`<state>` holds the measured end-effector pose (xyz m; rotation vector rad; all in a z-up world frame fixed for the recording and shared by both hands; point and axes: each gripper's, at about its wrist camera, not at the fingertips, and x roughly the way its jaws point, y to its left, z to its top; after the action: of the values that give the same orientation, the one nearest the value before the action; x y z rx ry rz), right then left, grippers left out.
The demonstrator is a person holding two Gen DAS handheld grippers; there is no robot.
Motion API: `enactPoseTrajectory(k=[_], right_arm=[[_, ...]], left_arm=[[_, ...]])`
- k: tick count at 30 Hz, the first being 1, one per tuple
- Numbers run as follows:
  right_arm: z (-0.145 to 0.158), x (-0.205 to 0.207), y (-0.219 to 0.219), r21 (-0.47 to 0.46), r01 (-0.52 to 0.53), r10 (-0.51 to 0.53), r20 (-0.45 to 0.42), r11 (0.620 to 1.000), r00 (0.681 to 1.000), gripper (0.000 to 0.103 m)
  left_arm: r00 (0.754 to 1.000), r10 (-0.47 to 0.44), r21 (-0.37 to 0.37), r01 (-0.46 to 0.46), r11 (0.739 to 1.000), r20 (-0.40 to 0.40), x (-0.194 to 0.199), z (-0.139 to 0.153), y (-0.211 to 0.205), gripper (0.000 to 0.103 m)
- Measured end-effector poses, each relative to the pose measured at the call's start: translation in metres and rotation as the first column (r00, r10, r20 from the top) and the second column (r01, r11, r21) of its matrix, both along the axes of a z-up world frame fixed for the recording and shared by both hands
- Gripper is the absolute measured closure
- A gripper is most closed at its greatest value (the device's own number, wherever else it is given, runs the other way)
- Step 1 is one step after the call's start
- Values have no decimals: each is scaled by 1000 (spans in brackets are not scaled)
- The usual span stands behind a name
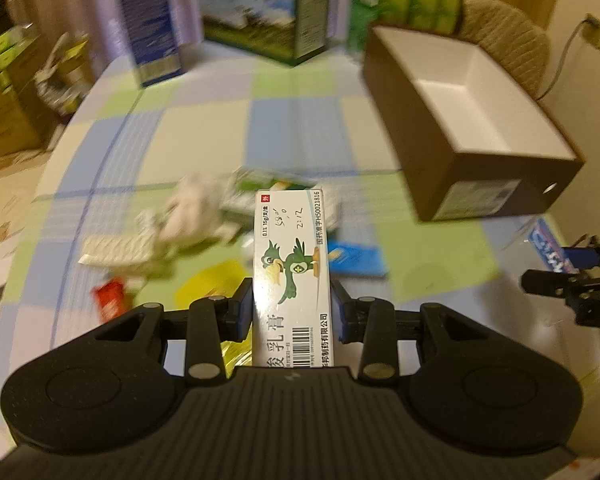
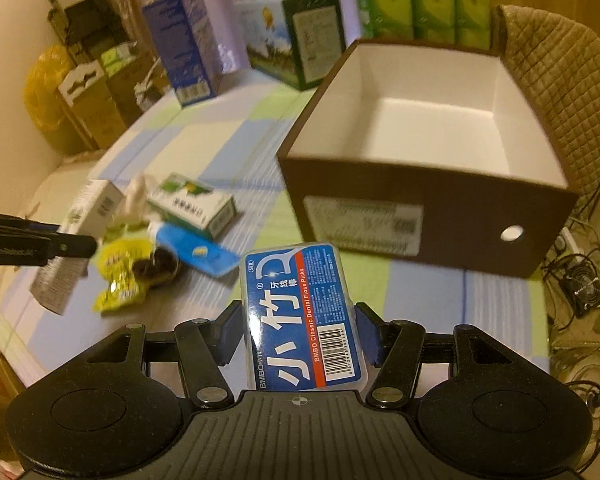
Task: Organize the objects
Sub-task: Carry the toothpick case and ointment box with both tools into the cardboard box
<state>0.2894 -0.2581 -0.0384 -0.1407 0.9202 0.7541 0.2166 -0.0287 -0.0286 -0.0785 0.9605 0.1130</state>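
Ointment carton sits clamped in our left gripper, long axis running straight away from the camera toward twelve o'clock, bird print up. Our right gripper is closed on one floss-pick case, its long axis also aimed at twelve, tilted slightly right. One brown open box (white inside, nothing in it) stands at one o'clock on the checked tablecloth. At ten o'clock we count one green-and-white carton, one blue flat packet, one yellow wrapper and one pale crumpled item, too blurred to identify.
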Motion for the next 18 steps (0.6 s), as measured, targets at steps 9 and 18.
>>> enactPoseTrajectory(k=[9,18], right_arm=[[45,50,-26,117,82,-86,34,990,996,47],[61,124,-39,162,180,-187,31,970,982,47]], left_arm=[[989,-121,-34,124,992,88,67,30,-53,69],[978,-173,-52,180,982,117,142,39,-99,69]])
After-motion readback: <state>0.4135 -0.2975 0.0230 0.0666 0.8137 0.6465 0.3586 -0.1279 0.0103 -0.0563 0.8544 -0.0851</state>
